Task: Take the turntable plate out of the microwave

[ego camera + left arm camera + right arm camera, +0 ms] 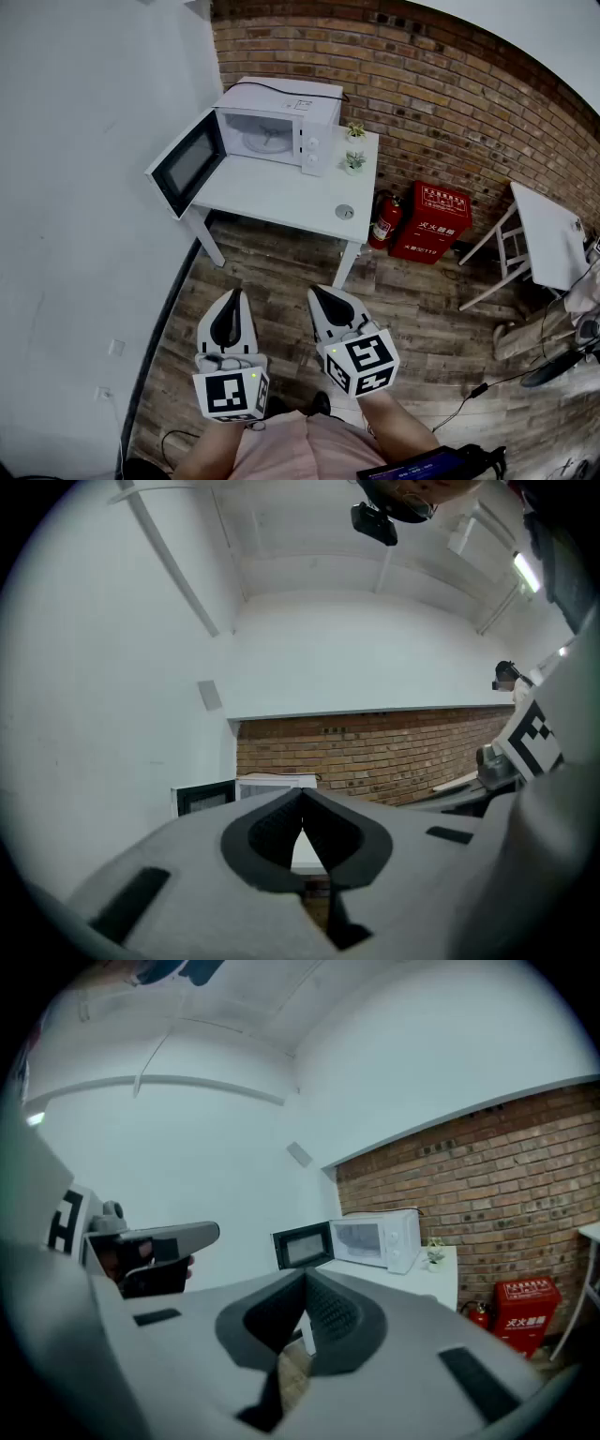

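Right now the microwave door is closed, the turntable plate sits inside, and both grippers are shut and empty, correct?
Not quite. The microwave door is open, swung out to the left, as the head view shows. The rest holds: the turntable plate sits inside the microwave, and the left gripper and right gripper are both shut and empty.

Bright, even light; fisheye-curved edges

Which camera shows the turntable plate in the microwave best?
The head view: it looks down through the open door onto the turntable plate in the microwave. The right gripper view sees the microwave at a low angle, the plate barely discernible. The left gripper view's jaws hide most of it.
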`<state>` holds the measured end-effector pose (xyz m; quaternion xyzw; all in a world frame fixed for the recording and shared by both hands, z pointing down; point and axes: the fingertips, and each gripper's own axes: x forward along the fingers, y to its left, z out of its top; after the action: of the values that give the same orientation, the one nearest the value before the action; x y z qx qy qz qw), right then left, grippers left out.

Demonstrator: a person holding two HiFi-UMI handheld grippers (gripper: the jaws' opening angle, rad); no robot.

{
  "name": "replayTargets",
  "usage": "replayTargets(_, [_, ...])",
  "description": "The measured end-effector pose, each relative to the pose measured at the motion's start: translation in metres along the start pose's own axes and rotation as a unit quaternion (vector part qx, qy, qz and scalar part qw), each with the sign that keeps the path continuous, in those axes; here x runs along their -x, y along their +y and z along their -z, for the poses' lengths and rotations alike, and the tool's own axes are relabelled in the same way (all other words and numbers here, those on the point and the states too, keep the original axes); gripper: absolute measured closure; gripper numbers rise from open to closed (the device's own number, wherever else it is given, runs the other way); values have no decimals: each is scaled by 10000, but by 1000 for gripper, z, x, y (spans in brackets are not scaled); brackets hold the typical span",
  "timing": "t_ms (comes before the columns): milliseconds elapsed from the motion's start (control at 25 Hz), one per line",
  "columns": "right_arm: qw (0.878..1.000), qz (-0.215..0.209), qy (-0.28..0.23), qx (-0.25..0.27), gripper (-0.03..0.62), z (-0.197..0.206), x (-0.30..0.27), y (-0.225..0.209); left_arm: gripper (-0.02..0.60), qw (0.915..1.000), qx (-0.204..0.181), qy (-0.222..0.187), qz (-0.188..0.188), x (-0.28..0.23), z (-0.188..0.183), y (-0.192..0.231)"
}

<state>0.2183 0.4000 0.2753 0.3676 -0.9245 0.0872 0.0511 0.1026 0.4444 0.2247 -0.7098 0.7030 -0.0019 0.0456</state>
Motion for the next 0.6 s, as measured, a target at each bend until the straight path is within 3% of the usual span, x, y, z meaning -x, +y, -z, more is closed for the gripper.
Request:
replayTargets(520, [9996,-5,-55,-278,588,5,12,-15,574,9999,118,85,-49,5,4,-18])
replayTargets(560, [9993,-110,11,-355,533,8,11,-15,572,9998,180,66,-60,6,4,-20])
replayTargets(600, [9987,-232,90,-438,409,12,11,-15,534,9997,231,53,-53,6,3,-24])
